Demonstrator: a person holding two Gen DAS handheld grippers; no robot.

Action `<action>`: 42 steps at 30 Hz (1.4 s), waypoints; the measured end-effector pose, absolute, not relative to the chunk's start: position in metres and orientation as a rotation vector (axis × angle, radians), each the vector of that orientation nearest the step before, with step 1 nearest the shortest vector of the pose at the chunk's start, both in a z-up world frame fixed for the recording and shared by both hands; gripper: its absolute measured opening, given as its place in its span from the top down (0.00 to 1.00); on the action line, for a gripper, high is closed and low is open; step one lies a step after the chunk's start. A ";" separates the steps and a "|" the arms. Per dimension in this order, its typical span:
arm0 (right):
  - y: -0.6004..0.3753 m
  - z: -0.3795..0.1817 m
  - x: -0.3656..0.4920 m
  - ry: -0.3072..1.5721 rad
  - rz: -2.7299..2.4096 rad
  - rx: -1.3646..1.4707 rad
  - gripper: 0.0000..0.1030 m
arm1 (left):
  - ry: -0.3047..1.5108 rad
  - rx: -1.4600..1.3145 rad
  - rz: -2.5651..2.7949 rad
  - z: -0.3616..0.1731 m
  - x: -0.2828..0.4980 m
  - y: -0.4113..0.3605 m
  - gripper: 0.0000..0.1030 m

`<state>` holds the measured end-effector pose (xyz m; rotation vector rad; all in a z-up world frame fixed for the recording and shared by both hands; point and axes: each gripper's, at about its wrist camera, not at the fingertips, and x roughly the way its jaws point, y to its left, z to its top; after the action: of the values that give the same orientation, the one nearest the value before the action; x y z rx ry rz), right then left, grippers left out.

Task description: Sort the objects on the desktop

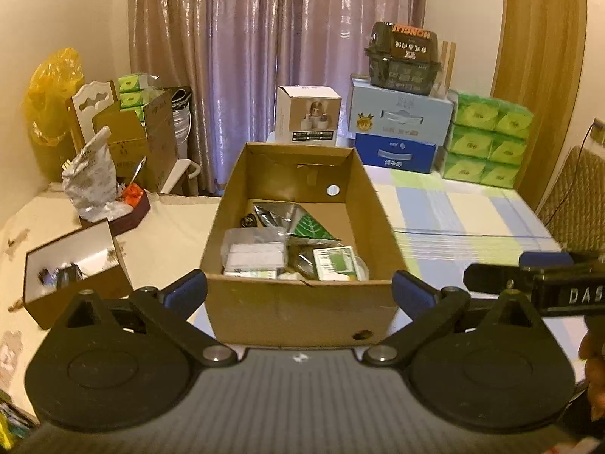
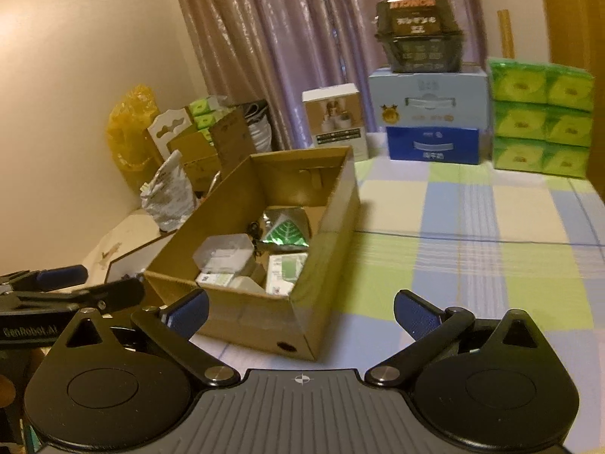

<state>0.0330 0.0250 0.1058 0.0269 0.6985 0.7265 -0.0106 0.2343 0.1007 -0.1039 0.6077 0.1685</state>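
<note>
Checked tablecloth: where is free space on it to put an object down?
Free: the checked tablecloth right of the cardboard box, up to the green tissue packs and blue cartons. Crowded: left of the box, by the mirrored box and silver bag.

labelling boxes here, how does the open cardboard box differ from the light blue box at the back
The open cardboard box is plain brown, topless, holding packets, and stands alone on the checked tablecloth. The light blue box is printed, closed, stacked on a dark blue box, with a dark container on top. Both are rectangular cardboard boxes.
</note>
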 end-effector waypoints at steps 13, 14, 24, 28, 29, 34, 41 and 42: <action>0.008 0.099 -0.010 0.728 0.698 -0.037 0.02 | 0.655 -0.138 0.231 0.111 -0.050 0.220 0.01; 0.008 0.099 -0.012 0.730 0.699 -0.034 0.02 | 0.660 -0.141 0.235 0.110 -0.051 0.219 0.01; 0.014 0.101 -0.021 0.723 0.700 -0.070 0.02 | 0.700 -0.187 0.261 0.099 -0.064 0.216 0.01; 0.014 0.101 -0.022 0.722 0.696 -0.079 0.02 | 0.704 -0.198 0.278 0.098 -0.065 0.219 0.01; 0.014 0.101 -0.022 0.722 0.696 -0.078 0.02 | 0.704 -0.203 0.279 0.097 -0.065 0.220 0.01; 0.015 0.100 -0.022 0.722 0.696 -0.084 0.02 | 0.704 -0.204 0.291 0.097 -0.064 0.220 0.01; 0.016 0.100 -0.022 0.732 0.699 -0.082 0.02 | 0.699 -0.199 0.294 0.097 -0.063 0.219 0.01; 0.016 0.100 -0.022 0.732 0.698 -0.082 0.02 | 0.699 -0.197 0.295 0.098 -0.063 0.218 0.01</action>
<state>-0.0224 0.0160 0.1001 -0.0817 0.7322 0.6983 -0.0626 0.2181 0.0977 -0.1971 0.6991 0.2950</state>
